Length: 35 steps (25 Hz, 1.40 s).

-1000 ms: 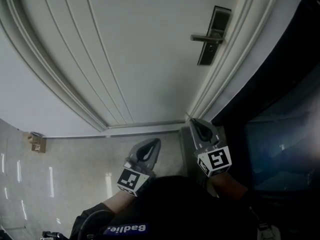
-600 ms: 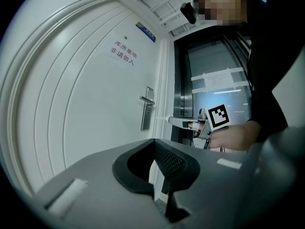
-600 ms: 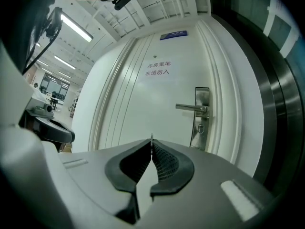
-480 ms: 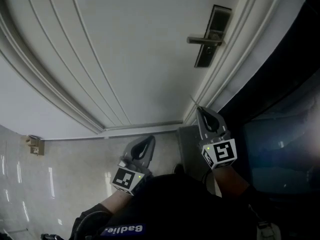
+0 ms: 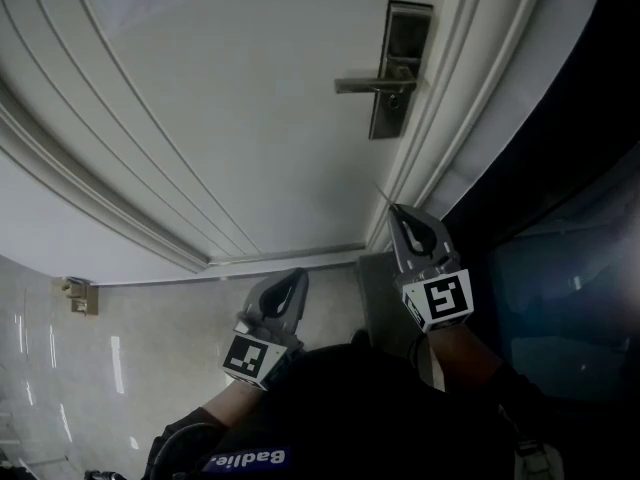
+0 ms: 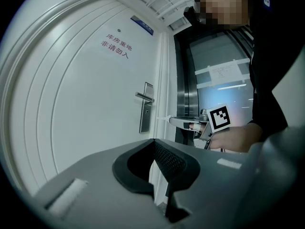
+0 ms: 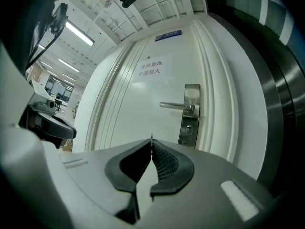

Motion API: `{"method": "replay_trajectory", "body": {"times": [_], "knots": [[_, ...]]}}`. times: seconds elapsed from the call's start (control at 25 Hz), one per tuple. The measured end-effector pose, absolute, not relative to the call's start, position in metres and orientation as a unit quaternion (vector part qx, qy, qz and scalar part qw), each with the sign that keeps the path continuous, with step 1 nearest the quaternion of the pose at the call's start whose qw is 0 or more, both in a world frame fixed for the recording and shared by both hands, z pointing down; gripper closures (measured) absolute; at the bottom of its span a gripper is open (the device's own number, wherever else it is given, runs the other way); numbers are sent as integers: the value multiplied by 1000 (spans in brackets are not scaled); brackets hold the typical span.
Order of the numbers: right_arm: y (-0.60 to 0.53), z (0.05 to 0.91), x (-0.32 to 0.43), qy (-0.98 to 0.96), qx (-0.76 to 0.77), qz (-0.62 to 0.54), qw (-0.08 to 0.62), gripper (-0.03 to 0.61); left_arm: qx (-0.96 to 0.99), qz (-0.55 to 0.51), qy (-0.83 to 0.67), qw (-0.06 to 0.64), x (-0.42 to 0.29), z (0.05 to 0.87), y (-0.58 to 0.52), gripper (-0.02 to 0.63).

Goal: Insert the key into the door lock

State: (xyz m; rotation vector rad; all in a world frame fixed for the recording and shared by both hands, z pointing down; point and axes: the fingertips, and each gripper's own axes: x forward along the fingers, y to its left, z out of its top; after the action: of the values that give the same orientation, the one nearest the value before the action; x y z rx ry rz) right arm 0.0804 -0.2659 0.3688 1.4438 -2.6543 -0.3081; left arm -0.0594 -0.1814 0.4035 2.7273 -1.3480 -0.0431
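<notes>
A silver lock plate (image 5: 398, 68) with a lever handle (image 5: 372, 85) sits on the white door (image 5: 230, 118), near its right frame. The keyhole (image 7: 189, 128) shows below the handle (image 7: 176, 106). My right gripper (image 5: 393, 209) is shut on a thin metal key (image 7: 151, 138), which pokes out as a sliver (image 5: 383, 194) toward the door, below the lock and apart from it. In the left gripper view the key (image 6: 163, 119) points at the lock plate (image 6: 146, 108). My left gripper (image 5: 298, 277) hangs lower and to the left, shut on nothing.
A dark glass panel (image 5: 560, 248) in a steel frame (image 6: 183, 89) stands right of the door. Red lettering (image 7: 151, 69) is on the door. A small door stop (image 5: 76, 293) sits on the glossy floor at left. An office hall (image 7: 57, 89) lies far left.
Both grippers have moved closer to the door, the right one upward toward the lock. In the head view the lock plate has shifted left and grown larger.
</notes>
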Motion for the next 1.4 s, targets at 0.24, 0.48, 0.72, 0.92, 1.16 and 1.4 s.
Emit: {"method": "replay_trajectory", "body": {"times": [0.24,0.48,0.72,0.92,1.16,1.4], "knots": [[-290,361,94,-863,480,-138,73,566,893,1,-448,50,-46,407,-192,598],[-324,350,105,-849,483,-187,107,566,887,7,-458,59,-42,413,-201,598],[-349,350,110,-847,480,-199,115,566,879,12,-472,59,-47,419,-207,598],[-363,349,112,-845,478,-208,119,565,875,12,-480,64,-47,419,-211,598],[-374,349,113,-833,478,-240,143,566,871,11,-486,70,-47,423,-213,598],[-384,349,115,-808,483,-282,186,566,871,8,-486,74,-46,425,-212,598]]}}
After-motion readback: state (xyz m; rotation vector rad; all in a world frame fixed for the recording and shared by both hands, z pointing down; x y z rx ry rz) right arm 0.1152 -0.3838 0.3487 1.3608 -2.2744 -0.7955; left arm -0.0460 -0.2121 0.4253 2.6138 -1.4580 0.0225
